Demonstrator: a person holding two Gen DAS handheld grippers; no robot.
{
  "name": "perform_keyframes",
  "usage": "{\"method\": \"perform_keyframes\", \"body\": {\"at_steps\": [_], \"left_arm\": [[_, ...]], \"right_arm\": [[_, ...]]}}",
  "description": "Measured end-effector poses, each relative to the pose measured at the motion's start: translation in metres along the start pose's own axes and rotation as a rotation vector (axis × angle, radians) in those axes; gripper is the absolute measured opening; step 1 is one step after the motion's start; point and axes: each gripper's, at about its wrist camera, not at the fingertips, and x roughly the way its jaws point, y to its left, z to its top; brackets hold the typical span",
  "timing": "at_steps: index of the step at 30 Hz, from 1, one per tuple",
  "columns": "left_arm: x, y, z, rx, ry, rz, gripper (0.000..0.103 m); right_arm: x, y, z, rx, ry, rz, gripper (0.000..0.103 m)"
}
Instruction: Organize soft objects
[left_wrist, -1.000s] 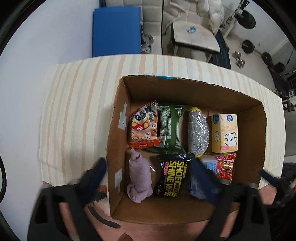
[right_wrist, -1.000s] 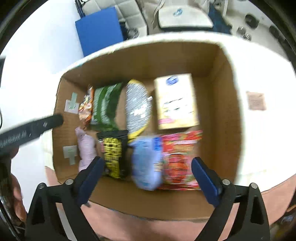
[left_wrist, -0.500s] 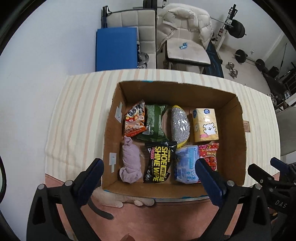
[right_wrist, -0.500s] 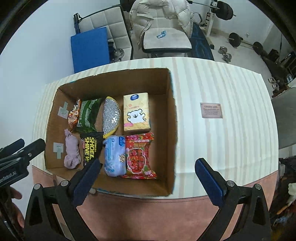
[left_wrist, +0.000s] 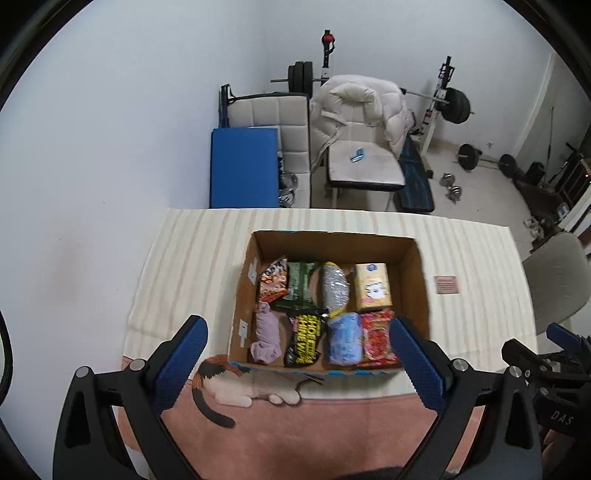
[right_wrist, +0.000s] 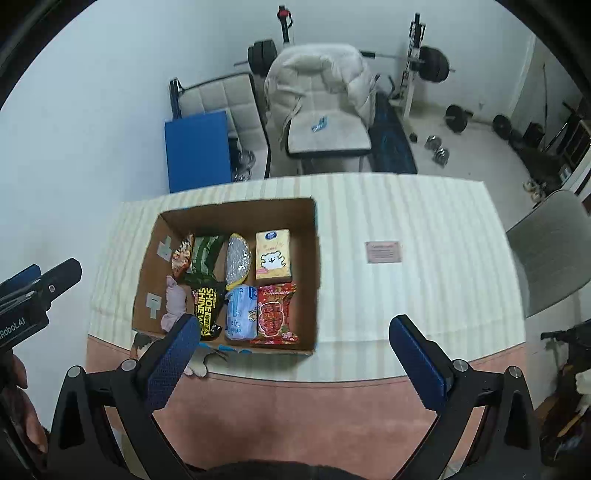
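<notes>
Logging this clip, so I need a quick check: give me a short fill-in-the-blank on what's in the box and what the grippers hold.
1. The packets all lie inside a cardboard ____.
2. The yellow tissue pack sits directly behind the ____ snack packet.
3. The black wipes packet has the blue pack on one side and a purple ____ on the other.
4. Both grippers hold ____.

Missing words: box; red; sock; nothing

The cardboard box's (left_wrist: 243, 295) near wall hides the lower ends of the purple cloth (left_wrist: 266, 334) and blue pack (left_wrist: 344, 338). The small card (right_wrist: 383, 252) on the counter (right_wrist: 424, 295) bears print too small to read.
</notes>
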Motion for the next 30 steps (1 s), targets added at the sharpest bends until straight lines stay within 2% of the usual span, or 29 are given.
{"method": "perform_keyframes", "body": {"at_steps": [9, 13, 18, 30], "left_arm": [[-0.051, -0.024, -0.031, 0.041, -0.008, -0.069, 0.101], [-0.066, -0.030, -0.040, 0.043, -0.039, -0.043, 0.101], [-0.073, -0.027, -0.045, 0.010, -0.047, -0.049, 0.101], [-0.073, -0.020, -0.051, -0.015, -0.090, -0.006, 0.101]], "right_arm": [[-0.067, 0.001, -0.015, -0.020, -0.032, 0.010, 0.103], [-0.085, 0.001, -0.021, -0.034, -0.041, 0.005, 0.103], [-0.098, 0.000, -0.026, -0.048, -0.060, -0.025, 0.103], [-0.103, 0.004, -0.025, -0.080, -0.128, -0.123, 0.103]]}}
